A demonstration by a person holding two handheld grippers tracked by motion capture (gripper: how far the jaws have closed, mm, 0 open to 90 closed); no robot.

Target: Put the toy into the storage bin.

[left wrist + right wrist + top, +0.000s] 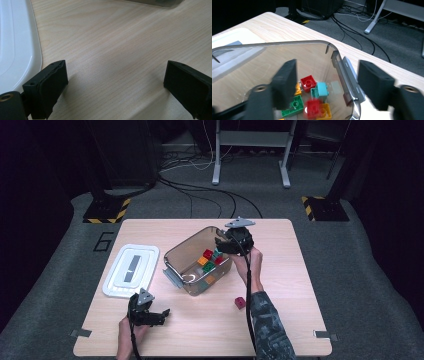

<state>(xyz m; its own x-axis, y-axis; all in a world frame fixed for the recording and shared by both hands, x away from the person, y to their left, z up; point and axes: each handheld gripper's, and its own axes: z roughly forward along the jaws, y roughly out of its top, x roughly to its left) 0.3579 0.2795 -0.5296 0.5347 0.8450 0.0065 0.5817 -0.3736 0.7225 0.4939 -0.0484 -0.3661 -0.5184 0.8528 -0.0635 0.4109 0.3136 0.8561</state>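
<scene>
— Down at the near edge of the table (280,320) our left gripper (159,314) rests low over bare wood with its jaws spread wide and nothing between them. Why park it there?

— We think it simply keeps out of the way, just beside the white lid (131,270), which lies flat to the left so the clear bin (186,265) stays open for loading.

— And our right gripper (223,243)?

— It hangs over the bin's far corner, pointing down into it. Its jaws stand apart, released, gripping nothing; one of them straddles the bin's wall (342,75). A blurred red brick (313,107) sits below among the pile of bricks (210,260), looking freshly dropped.

— So we hold high to let pieces fall inside rather than set them down?

— That's our reading. One small red brick (240,302) remains on the table, near the right forearm and apart from the bin, likely next.
</scene>
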